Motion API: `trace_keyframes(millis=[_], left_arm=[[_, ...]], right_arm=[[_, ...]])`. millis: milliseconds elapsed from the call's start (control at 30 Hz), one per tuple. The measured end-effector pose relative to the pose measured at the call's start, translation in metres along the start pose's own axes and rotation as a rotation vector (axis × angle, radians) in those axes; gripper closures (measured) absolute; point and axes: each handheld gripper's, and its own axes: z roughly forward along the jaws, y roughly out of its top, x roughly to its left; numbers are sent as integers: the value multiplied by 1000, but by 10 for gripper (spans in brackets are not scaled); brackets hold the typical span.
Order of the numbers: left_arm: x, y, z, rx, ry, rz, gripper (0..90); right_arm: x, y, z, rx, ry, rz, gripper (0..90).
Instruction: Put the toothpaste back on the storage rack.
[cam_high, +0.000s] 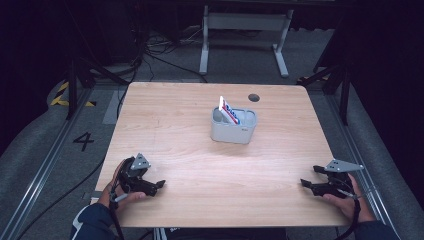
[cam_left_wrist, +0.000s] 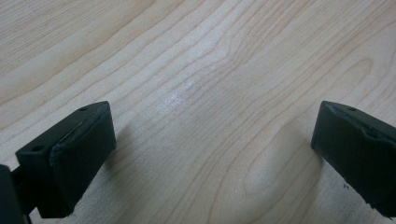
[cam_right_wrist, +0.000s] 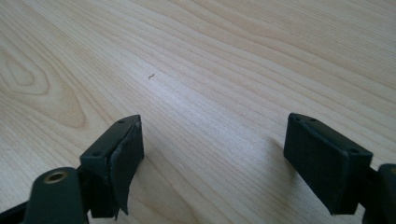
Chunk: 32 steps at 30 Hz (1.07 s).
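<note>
Box (cam_high: 234, 126) on the table (cam_high: 175, 125) holds a card (cam_high: 228, 110), its print too small to read. Left gripper (cam_high: 159, 184) and right gripper (cam_high: 306, 183) are spread, empty.

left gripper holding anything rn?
No. In the left gripper view the left gripper has its jaws spread wide with bare wooden table between them.
</note>
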Motion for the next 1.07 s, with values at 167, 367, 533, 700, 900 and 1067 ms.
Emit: trace_keyframes(millis=[167, 367, 533, 700, 900, 1067], left_arm=[[0, 0, 0, 1, 2, -3, 2], [0, 0, 0, 0, 5, -4, 2], [0, 0, 0, 0, 6, -4, 2], [-1, 0, 0, 1, 7, -4, 2], [-1, 0, 0, 0, 6, -5, 2], [-1, 0, 0, 0, 6, -5, 2]], right_arm=[[0, 0, 0, 1, 0, 3, 204], [0, 1, 0, 2, 0, 8, 202], [0, 1, 0, 2, -1, 9, 202], [0, 1, 0, 3, -2, 7, 202], [0, 1, 1, 3, -3, 5, 198], [-1, 1, 1, 3, -6, 9, 198]])
